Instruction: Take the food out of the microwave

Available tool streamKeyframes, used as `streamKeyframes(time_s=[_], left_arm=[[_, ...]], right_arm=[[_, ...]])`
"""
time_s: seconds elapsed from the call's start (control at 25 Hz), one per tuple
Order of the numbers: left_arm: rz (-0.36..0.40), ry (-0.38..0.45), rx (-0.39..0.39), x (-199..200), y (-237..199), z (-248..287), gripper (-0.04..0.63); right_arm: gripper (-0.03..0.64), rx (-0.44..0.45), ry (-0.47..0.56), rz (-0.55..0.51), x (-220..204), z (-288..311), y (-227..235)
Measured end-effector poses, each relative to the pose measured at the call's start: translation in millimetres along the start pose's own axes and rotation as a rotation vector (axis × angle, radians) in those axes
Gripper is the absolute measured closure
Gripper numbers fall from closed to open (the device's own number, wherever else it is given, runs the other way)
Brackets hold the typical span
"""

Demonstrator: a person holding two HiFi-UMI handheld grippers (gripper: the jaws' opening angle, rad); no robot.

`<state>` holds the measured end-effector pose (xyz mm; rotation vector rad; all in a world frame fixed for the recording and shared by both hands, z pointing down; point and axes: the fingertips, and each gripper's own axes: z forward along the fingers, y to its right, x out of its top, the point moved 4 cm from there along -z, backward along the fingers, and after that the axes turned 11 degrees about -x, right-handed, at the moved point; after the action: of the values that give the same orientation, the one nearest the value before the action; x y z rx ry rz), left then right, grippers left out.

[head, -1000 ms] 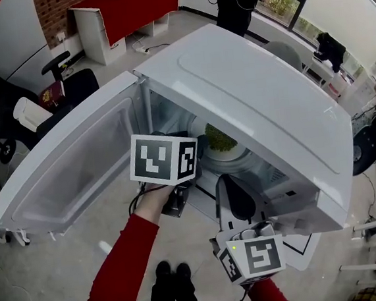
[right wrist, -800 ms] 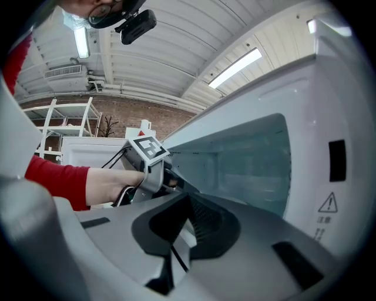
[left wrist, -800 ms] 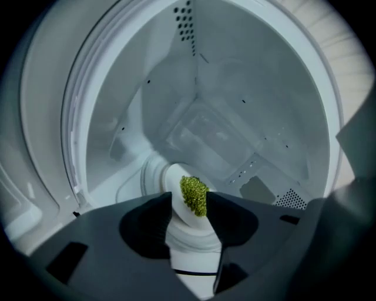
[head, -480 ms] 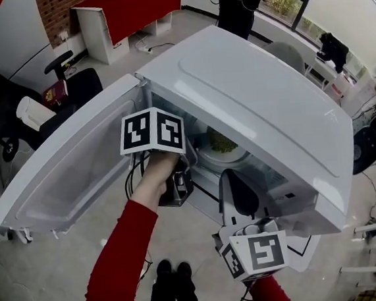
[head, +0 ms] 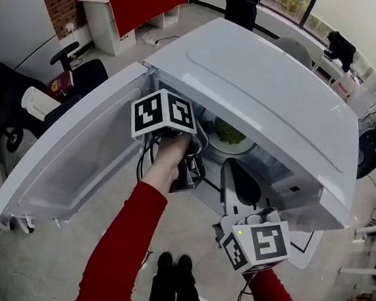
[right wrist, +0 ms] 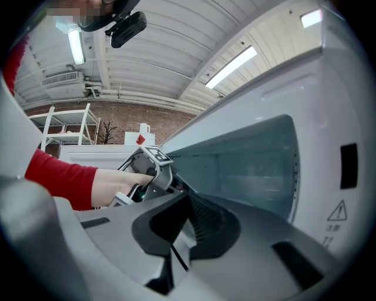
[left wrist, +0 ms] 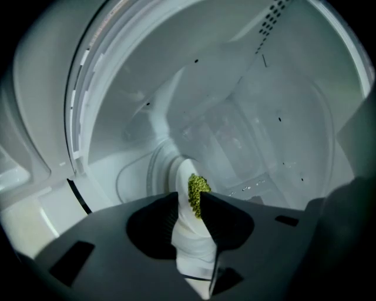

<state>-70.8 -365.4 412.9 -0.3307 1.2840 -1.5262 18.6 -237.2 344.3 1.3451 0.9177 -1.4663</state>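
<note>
The big white microwave oven [head: 255,87] stood with its white door [head: 76,157] swung wide open to the left side of the head view, so its pale inner chamber was open to the front.

An arm in a red sleeve [head: 118,252] stretched toward this opening. It carried the left gripper [left wrist: 189,200], whose front part was inside the chamber. The left gripper was rolled, so in its own view the plate looked as if it stood on edge. Its jaws were closing. The rim of the plate stood between them, one pad under it and one over it, but I could not see a firm press.

The right gripper [right wrist: 188,203] was outside, low in front of the oven on the right side of the opening, pointing almost level. Its jaws were clenched together with nothing between them.

The white round plate [head: 233,147] lay on the floor of the chamber, still inside the oven. On the plate sat a small heap of green food [head: 228,131], just beside the upper pad of the left gripper.
</note>
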Motion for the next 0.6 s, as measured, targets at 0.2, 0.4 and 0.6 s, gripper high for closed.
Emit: streamKeyframes(time_s=[0.2, 0.4, 0.6], left_arm=[[-0.055, 0.015, -0.013, -4, -1, 3, 0.488], [-0.168, 0.051, -0.057, -3, -3, 2, 0.486], [-0.144, 0.053, -0.011, -5, 1, 6, 0.486]], right_arm=[[0.603, 0.004, 0.003, 0.009, 1, -3, -1], [0.603, -0.003, 0.004, 0.016, 3, -6, 2], [0.603, -0.007, 0.007, 0.021, 5, -11, 8]])
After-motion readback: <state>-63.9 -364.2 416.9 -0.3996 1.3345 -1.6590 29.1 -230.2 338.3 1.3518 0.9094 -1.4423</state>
